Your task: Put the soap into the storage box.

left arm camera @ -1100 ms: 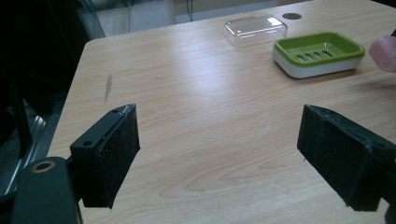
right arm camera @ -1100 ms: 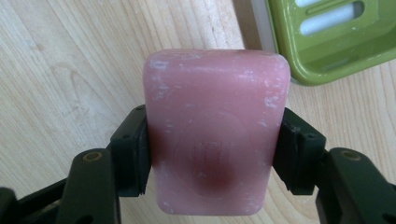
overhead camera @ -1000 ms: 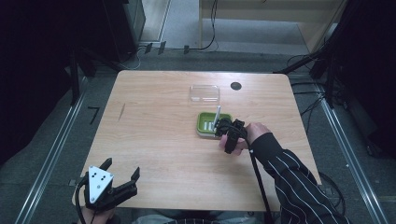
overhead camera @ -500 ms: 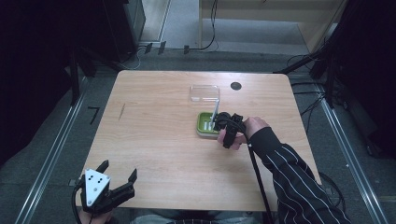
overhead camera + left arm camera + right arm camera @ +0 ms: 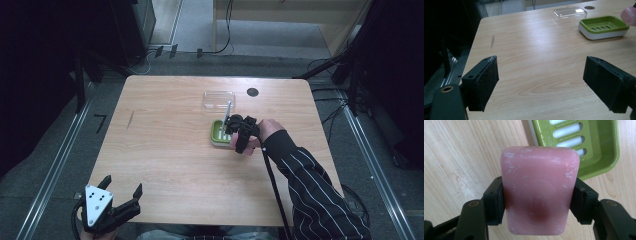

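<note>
Above the green soap dish [image 5: 596,150], right gripper [image 5: 539,202] jaws clamp pink soap [image 5: 539,195]; left gripper [image 5: 541,82] jaws wide apart, holding nothing.

Light wooden desk [image 5: 165,130] on grey floor [image 5: 60,165]; dark surroundings; metal rails [image 5: 50,175] flank both side edges; cables [image 5: 227,30] beyond far edge.

- Right gripper [image 5: 235,131], clamped on the pink soap [image 5: 539,195], drifts a touch toward nine o'clock over the green soap dish [image 5: 218,133].
- Left gripper [image 5: 122,200] slips slightly toward six o'clock.
</note>
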Available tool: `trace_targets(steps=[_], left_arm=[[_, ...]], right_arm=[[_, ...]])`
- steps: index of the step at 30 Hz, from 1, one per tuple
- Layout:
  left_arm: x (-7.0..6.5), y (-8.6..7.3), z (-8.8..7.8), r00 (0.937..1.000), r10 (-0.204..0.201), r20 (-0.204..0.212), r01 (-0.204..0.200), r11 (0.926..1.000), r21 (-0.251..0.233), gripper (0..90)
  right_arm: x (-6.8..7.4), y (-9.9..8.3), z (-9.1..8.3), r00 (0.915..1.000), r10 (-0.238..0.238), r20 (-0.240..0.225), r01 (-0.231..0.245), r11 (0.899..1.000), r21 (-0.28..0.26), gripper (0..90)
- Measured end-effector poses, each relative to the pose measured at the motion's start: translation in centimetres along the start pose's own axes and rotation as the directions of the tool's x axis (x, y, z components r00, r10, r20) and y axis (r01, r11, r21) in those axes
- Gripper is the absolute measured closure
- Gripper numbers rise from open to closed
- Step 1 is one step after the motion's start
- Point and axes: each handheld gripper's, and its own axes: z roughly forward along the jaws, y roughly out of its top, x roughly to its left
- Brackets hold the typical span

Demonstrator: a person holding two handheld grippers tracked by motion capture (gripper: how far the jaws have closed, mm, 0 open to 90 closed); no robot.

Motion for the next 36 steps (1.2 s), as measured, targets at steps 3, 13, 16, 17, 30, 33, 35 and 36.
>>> trace_targets(steps=[3,13,16,17,30,33,35,36], left_arm=[[0.1,-0.1,-0.2,1.0000,-0.002,-0.005,0.002,1.0000,-0.002,13.4],[0.1,-0.2,-0.5,0.9998,-0.008,-0.018,0.008,1.0000,0.000,13.4],[0.1,-0.2,-0.4,0.9998,-0.008,-0.018,0.008,1.0000,0.001,13.4],[0.1,-0.2,-0.4,0.9998,-0.007,-0.019,0.007,1.0000,0.002,13.4],[0.3,-0.3,-0.4,0.9998,-0.010,-0.016,0.010,0.9999,0.006,13.4],[0.4,-0.4,-0.6,0.9997,-0.013,-0.019,0.013,0.9999,0.002,13.4],[0.5,-0.4,-0.6,0.9996,-0.021,-0.021,0.021,0.9998,0.001,13.4],[0.4,-0.4,-0.6,0.9997,-0.016,-0.021,0.016,0.9999,0.003,13.4]], right_arm=[[-0.1,0.3,0.0,1.0000,-0.003,0.001,0.003,1.000,-0.001,38.7],[-0.7,1.2,-0.1,0.9999,-0.013,0.000,0.013,1.000,-0.004,38.7],[-0.8,1.4,-0.1,0.9999,-0.010,0.003,0.010,1.000,-0.001,38.7],[-0.9,1.4,-0.1,0.9999,-0.011,0.003,0.011,1.000,-0.005,38.7],[-2.0,2.4,0.0,0.9999,-0.014,0.008,0.014,1.000,-0.003,38.7],[-2.3,2.8,0.1,0.9997,-0.024,0.011,0.024,1.000,-0.007,38.7],[-2.4,3.0,0.1,0.9997,-0.022,0.014,0.022,1.000,-0.005,38.7],[-2.5,3.2,0.1,0.9994,-0.030,0.018,0.030,1.000,-0.008,38.7]])
